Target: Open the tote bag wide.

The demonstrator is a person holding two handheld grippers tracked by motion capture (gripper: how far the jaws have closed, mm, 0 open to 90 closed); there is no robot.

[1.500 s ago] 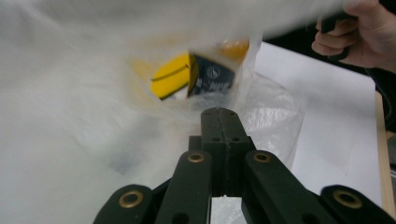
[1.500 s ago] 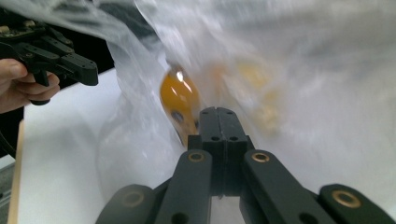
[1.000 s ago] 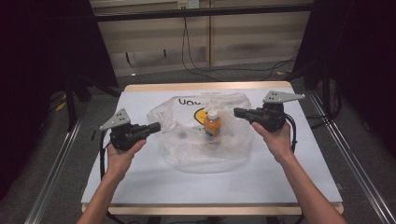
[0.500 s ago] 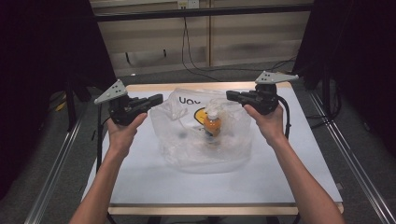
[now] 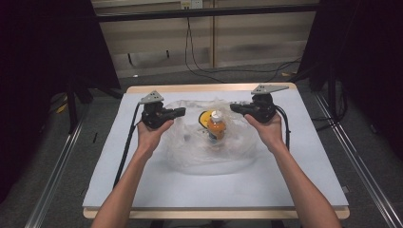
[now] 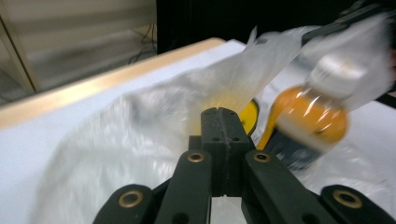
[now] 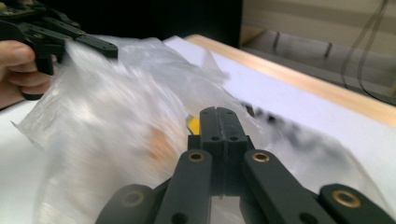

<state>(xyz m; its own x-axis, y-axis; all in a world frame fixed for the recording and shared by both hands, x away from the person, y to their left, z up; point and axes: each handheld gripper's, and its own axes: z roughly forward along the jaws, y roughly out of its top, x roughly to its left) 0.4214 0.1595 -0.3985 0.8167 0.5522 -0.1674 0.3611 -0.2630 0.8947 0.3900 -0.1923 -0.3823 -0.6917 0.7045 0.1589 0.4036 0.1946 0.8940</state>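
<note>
Here we have both sets of jaws pressed fully together: the left gripper (image 5: 179, 112) pinches the left side of the clear plastic bag (image 5: 190, 152), and the right gripper (image 5: 236, 108) pinches its right side. In each gripper view the jaws meet with no gap and the film spreads out just past their tips, so we judge both are clamped on the bag's upper edge, though the film between the pads is too thin to make out.

Between them, toward the far middle of the white table cover (image 5: 294, 175), the orange bottle (image 5: 216, 128) stands upright inside the bag, white cap up, with a yellow round item (image 5: 205, 116) just beside it on the far left.

We take the step to be lifting or opening the bag by its two edges. To do it well we should raise both hands level and together, keep the pinch firm, and avoid pulling apart so hard that the film tears or the bottle tips.
</note>
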